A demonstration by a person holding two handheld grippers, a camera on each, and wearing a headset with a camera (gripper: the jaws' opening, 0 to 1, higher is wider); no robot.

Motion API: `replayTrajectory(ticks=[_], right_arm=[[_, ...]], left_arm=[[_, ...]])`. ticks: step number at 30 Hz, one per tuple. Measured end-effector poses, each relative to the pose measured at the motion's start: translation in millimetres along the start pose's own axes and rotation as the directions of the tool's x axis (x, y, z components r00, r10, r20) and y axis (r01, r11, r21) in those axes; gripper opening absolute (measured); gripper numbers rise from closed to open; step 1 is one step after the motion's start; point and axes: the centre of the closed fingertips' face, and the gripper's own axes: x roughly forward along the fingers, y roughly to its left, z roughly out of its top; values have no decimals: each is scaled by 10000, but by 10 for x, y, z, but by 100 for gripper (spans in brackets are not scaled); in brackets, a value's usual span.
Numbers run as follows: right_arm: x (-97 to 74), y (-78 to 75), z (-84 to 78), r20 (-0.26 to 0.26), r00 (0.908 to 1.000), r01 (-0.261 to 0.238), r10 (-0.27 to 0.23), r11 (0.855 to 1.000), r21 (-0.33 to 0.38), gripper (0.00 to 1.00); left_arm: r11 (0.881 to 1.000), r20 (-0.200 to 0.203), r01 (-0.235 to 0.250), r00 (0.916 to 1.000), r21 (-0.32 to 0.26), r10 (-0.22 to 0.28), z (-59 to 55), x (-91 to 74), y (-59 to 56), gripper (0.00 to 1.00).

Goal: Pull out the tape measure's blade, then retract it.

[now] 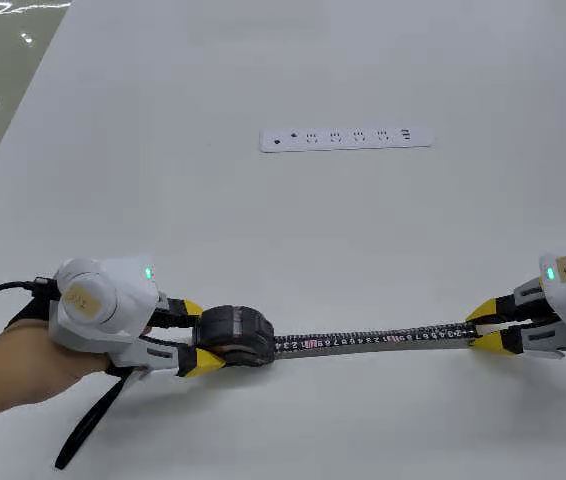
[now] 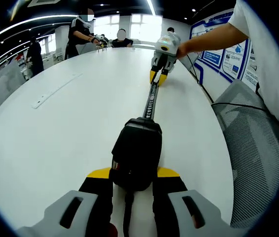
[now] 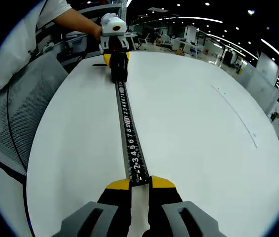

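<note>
Case [image 1: 238, 336] is clamped in left claw [image 1: 199, 335], blade [image 1: 373, 340] pinched in right claw [image 1: 485, 327]; pull-out judged done, guided retraction needed next.

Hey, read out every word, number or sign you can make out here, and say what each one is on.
"2 3 4 5 6 7 8 9": printed along the tape blade.
Power strip: marks too small to read.
Wall posters: blurred, unreadable.
Tan sticker: too blurred to read.
</note>
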Motion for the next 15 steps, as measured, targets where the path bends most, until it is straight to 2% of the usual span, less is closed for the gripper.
replayTrajectory(ticks=[15], right_arm=[[5,16,-7,-53,10000,-74,73,10000,-18,9]], left_arm=[[10000,-30,-34,10000,-53,34,0,3,23,26]])
